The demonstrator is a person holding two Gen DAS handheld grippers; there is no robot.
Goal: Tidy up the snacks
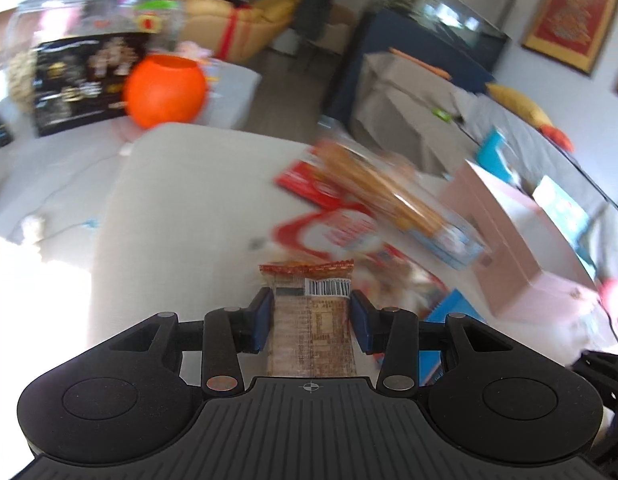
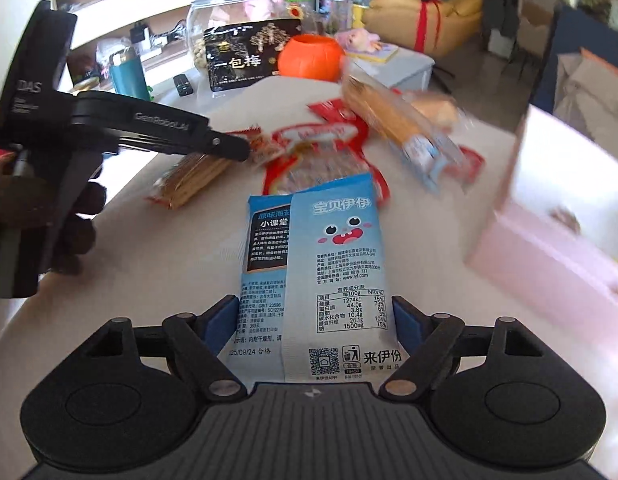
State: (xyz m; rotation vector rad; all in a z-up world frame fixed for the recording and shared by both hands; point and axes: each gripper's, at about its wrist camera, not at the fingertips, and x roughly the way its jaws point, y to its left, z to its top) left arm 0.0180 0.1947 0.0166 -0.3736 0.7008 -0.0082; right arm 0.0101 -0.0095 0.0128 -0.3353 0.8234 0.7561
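My left gripper point(image 1: 311, 304) is shut on a brown cracker packet point(image 1: 311, 320) with a barcode and an orange top edge, held above the white table point(image 1: 181, 184). In the right wrist view this left gripper point(image 2: 229, 148) shows at the left, with the cracker packet point(image 2: 193, 178) hanging under it. My right gripper point(image 2: 315, 320) is shut on a light blue seaweed snack packet point(image 2: 333, 272) with a cartoon face. A heap of snacks lies ahead: red packets point(image 2: 321, 136) and a long biscuit pack point(image 2: 393, 120). A pink box point(image 2: 557, 216) stands at the right.
An orange pumpkin-shaped bowl point(image 2: 311, 58), a black printed snack bag point(image 2: 245, 60), a glass jar point(image 2: 229, 4), a teal bottle point(image 2: 127, 76) and a remote point(image 2: 183, 84) stand at the back of the table. A yellow sofa point(image 2: 441, 16) is beyond.
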